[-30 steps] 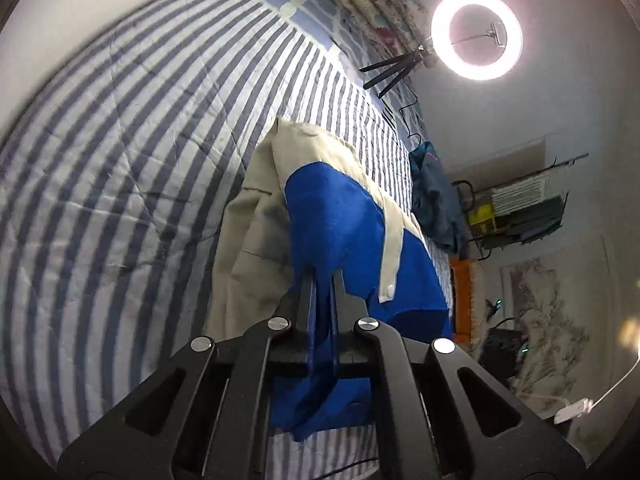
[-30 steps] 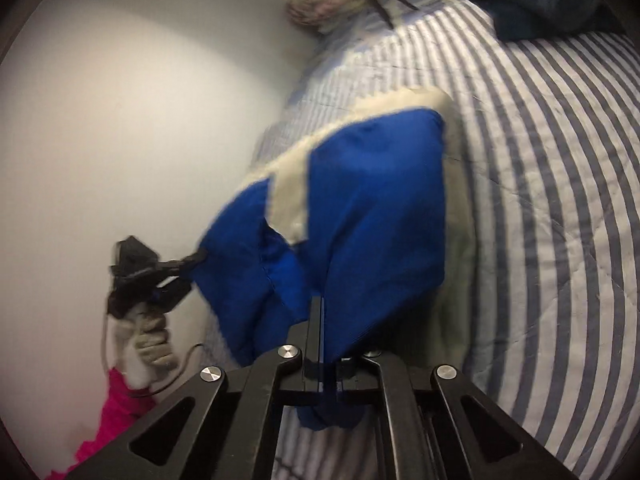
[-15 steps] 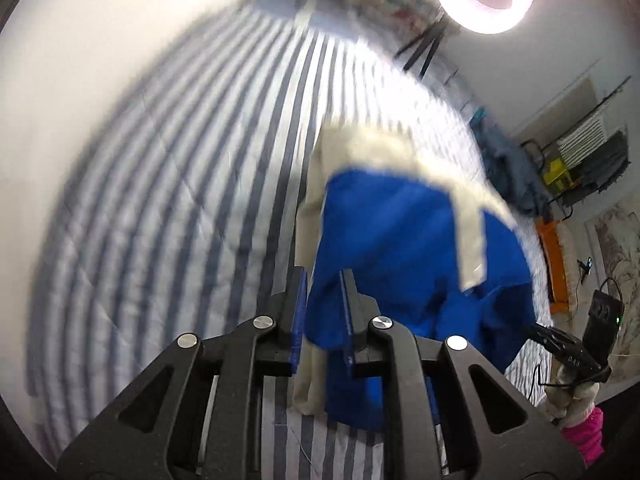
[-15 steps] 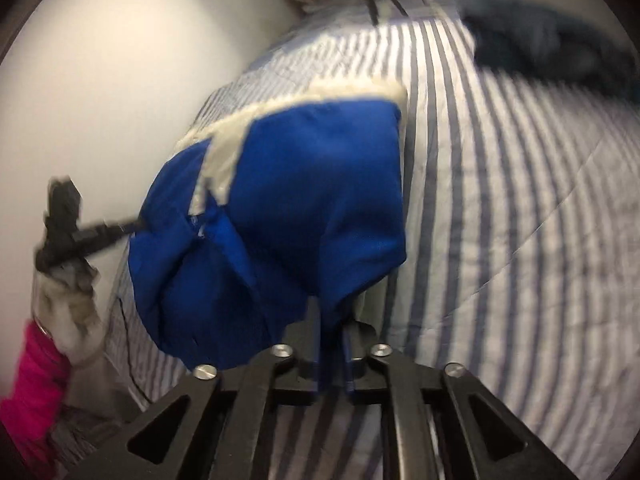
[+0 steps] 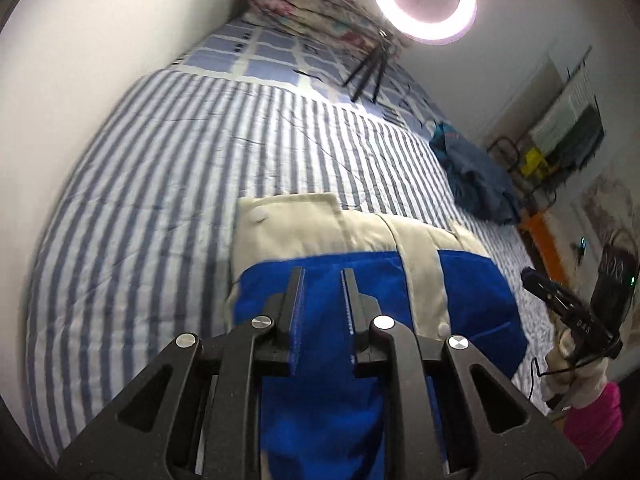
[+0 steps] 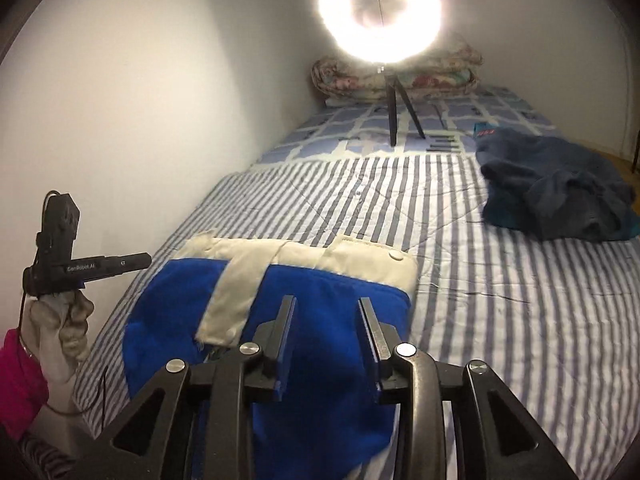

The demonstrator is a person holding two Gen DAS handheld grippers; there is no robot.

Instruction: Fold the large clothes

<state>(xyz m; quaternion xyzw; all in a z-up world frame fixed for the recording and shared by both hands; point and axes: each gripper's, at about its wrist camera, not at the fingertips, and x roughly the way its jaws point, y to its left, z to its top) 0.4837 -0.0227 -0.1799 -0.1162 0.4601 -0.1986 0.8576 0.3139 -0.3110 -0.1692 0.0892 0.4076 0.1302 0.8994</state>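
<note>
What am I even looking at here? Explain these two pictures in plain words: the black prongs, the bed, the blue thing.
No robot: a person holds a two-finger claw in each hand, each carrying a fisheye camera looking along its fingers. One picture is from the left claw, the other from the right claw; each also shows the other claw at its edge. Both claws are open and hold nothing. Below them a blue and cream jacket lies folded on the striped bedspread. Further off lie a dark blue garment, a ring light on a tripod, and a rolled floral quilt.
</note>
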